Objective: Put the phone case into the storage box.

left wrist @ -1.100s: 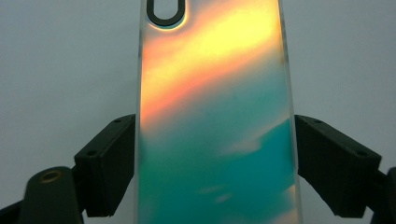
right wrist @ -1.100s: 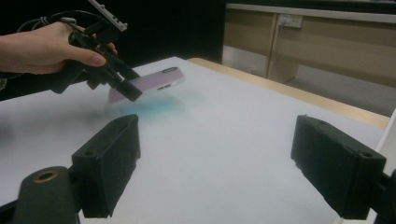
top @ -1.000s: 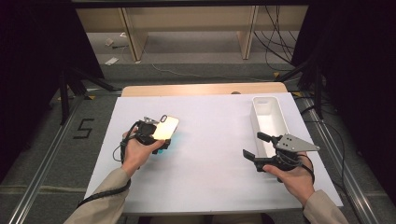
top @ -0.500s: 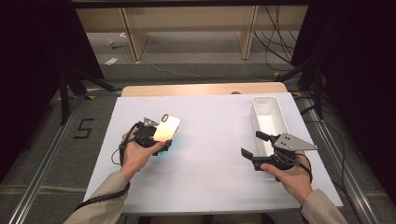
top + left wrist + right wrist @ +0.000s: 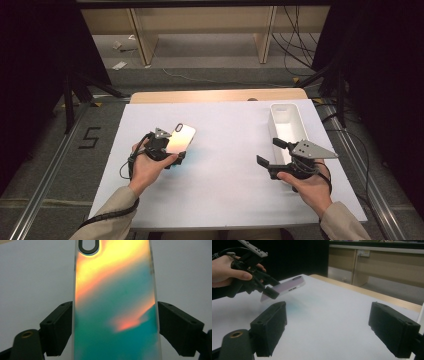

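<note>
White counter (image 5: 225, 190): right tongs (image 5: 273, 153) near its front right, jaws apart and empty, just beside the white tray (image 5: 288, 122); left tongs (image 5: 171, 151) clamped on the iridescent phone case (image 5: 180, 139), lifted off the counter at left-centre.

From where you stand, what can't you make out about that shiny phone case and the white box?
- Phone case: its lower end is cut off by the left gripper view's bottom edge.
- Its underside: faces away in the high view.
- White bin: the right gripper covers its near end in the high view; a sliver shows in the right gripper view.
</note>
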Available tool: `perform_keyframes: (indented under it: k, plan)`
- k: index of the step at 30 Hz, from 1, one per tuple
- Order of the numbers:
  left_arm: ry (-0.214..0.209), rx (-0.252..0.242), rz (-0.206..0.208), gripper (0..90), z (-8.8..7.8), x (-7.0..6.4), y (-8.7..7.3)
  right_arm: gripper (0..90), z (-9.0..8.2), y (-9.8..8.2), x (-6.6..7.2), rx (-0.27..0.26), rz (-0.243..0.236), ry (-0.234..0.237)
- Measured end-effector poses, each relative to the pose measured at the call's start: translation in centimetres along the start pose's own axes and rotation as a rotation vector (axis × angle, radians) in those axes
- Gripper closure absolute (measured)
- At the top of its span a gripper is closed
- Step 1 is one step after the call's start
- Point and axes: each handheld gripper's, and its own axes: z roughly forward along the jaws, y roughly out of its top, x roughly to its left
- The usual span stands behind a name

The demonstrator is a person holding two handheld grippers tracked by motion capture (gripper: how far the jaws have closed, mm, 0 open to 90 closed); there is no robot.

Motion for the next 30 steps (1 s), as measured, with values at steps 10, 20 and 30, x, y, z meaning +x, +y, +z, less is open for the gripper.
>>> perform_keyframes:
  k: [10,20,30]
  plan:
    - [-0.008,-0.017,0.011,16.7,-0.4,-0.5,0.0,15.9,0.9,0.6,0.3,-0.003,0.003,0.001]
    - [-0.02,-0.043,0.029,16.7,-0.6,-1.3,0.1,15.9,2.1,1.0,0.5,-0.002,0.009,0.007]
    - [-0.041,-0.05,0.058,16.7,-0.6,-2.4,0.2,15.9,2.9,1.4,0.5,0.001,0.018,-0.001]
